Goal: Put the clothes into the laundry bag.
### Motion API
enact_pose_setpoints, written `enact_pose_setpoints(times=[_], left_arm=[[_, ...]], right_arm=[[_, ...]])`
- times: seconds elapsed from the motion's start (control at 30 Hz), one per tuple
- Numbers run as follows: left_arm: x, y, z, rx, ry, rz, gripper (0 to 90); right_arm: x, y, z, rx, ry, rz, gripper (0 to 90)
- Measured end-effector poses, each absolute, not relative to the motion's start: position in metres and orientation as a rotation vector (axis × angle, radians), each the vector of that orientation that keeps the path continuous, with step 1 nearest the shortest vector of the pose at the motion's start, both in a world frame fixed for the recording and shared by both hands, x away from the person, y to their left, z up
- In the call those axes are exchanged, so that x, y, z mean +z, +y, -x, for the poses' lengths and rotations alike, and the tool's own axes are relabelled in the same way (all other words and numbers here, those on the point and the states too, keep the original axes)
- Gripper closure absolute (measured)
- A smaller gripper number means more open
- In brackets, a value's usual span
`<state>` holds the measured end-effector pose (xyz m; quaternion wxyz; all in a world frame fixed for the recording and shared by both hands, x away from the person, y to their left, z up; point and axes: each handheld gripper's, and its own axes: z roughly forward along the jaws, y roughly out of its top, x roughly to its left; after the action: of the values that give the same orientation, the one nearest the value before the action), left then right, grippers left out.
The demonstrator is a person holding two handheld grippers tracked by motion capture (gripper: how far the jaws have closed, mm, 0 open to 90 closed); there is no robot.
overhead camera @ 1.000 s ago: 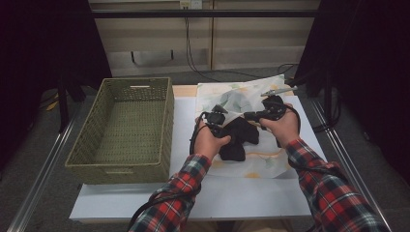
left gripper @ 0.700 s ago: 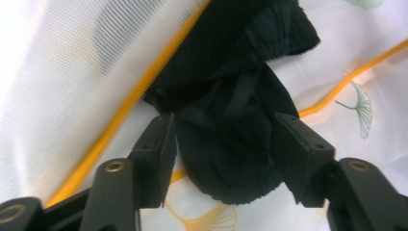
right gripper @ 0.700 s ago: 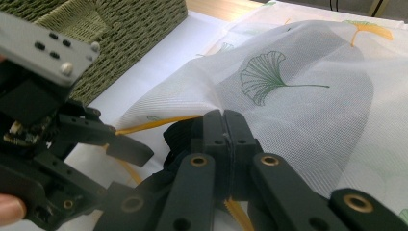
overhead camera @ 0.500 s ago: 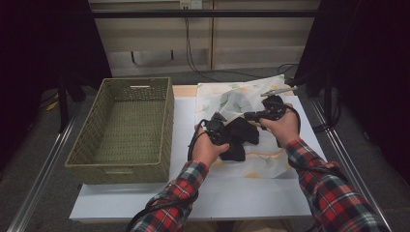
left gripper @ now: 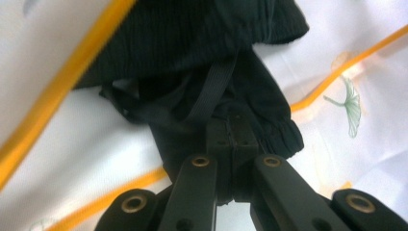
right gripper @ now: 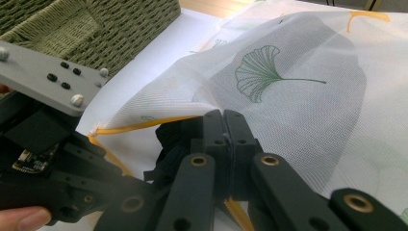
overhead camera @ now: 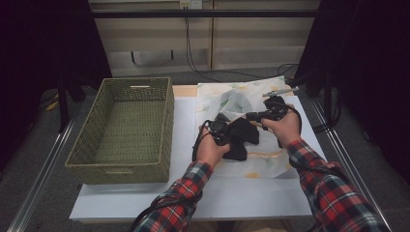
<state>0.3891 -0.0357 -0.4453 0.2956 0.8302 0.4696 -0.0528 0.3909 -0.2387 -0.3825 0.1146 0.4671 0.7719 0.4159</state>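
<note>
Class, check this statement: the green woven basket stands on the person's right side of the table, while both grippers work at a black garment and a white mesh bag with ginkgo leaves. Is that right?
Not quite. In the high view the green woven basket stands on the person's left side of the table. The rest holds: the left gripper and right gripper work at the black garment and the white mesh bag.
</note>
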Motion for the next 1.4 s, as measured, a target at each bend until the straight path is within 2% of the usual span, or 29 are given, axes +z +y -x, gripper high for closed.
enact_pose_setpoints(times=[0.93, 1.4], left_arm=[[-0.447, -0.048, -0.411, 0.003, 1.250, -2.136, 89.9], [-0.445, -0.045, -0.416, 0.034, 1.252, -2.102, 89.7]], right_arm=[[-0.380, -0.242, -0.389, 1.228, 2.261, -1.371, 90.0], [-0.381, -0.241, -0.389, 1.227, 2.259, -1.372, 90.0]])
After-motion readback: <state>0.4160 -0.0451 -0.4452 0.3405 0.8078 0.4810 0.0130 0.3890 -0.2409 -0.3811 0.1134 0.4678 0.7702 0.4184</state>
